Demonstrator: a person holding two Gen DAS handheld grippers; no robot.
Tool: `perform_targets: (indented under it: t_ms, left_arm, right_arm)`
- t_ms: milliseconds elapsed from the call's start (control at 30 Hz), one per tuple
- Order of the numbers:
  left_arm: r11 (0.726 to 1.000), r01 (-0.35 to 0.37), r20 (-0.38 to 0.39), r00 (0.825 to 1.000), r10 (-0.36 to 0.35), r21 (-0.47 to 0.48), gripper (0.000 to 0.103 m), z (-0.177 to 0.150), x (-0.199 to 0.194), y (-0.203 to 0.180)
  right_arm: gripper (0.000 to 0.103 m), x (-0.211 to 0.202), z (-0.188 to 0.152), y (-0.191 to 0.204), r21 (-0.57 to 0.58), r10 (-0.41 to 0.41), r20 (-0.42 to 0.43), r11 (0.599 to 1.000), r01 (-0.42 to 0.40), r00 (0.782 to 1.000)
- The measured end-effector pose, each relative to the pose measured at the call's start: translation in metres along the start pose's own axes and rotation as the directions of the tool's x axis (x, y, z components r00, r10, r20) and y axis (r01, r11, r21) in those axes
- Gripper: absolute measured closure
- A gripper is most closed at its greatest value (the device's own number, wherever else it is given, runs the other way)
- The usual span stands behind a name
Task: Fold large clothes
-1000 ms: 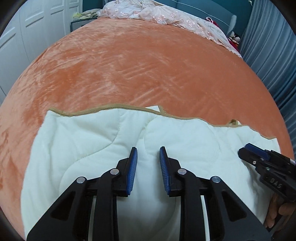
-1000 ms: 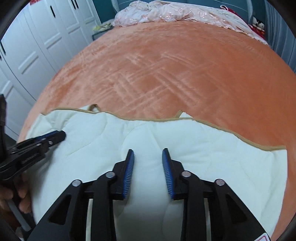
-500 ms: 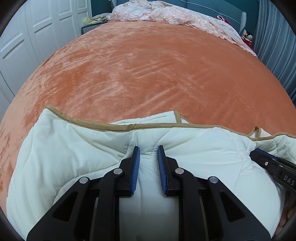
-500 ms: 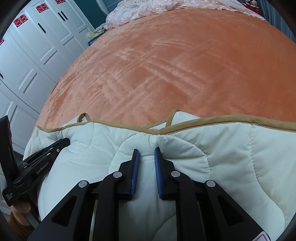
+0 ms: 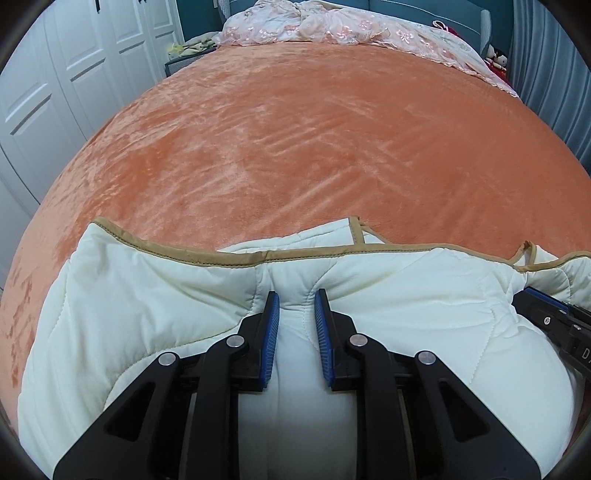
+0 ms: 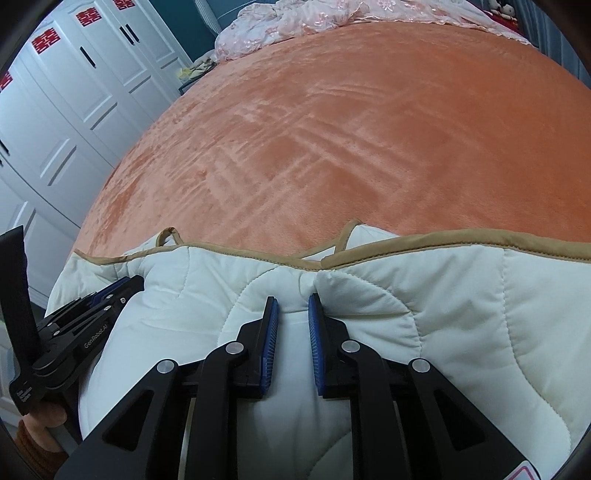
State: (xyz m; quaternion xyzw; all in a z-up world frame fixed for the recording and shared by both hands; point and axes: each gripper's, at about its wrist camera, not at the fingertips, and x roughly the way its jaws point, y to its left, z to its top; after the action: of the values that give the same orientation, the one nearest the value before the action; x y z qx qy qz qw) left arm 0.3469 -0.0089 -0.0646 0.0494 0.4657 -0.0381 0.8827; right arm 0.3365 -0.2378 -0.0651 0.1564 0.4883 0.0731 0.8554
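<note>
Lying at the near edge of the orange bed, the cream quilted garment looks soft, puffy and light, best held near its tan trim, where the left hand-held gripper and right hand-held gripper each pinch a fold, the right's jaws having just been closing.

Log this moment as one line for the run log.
left gripper: shut on cream quilted garment | right gripper: shut on it, just closed | surface: orange plush bedspread

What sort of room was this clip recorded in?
Most likely a bedroom: a wide bed under an orange plush bedspread, a crumpled pink floral quilt at its head, and white panelled wardrobe doors along the wall. A cream quilted garment lies on the near edge.
</note>
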Motion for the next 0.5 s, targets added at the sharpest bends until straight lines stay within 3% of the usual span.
perform_targets:
  t_ms: [300,500]
  left_arm:
    - [0.999,0.029,0.008,1.000,-0.029,-0.020,0.083,0.0013,0.0019,0.0033]
    - [0.999,0.035,0.004,0.999,-0.035,-0.025,0.083,0.0030,0.0028,0.0045]
  right_arm:
    - [0.090,-0.0004,0.0007,0.0010,-0.012,-0.022,0.006,1.000,0.022,1.000]
    - [0.090,-0.0025,0.0026,-0.0044,0.017,0.015,0.012,1.000,-0.016,1.000]
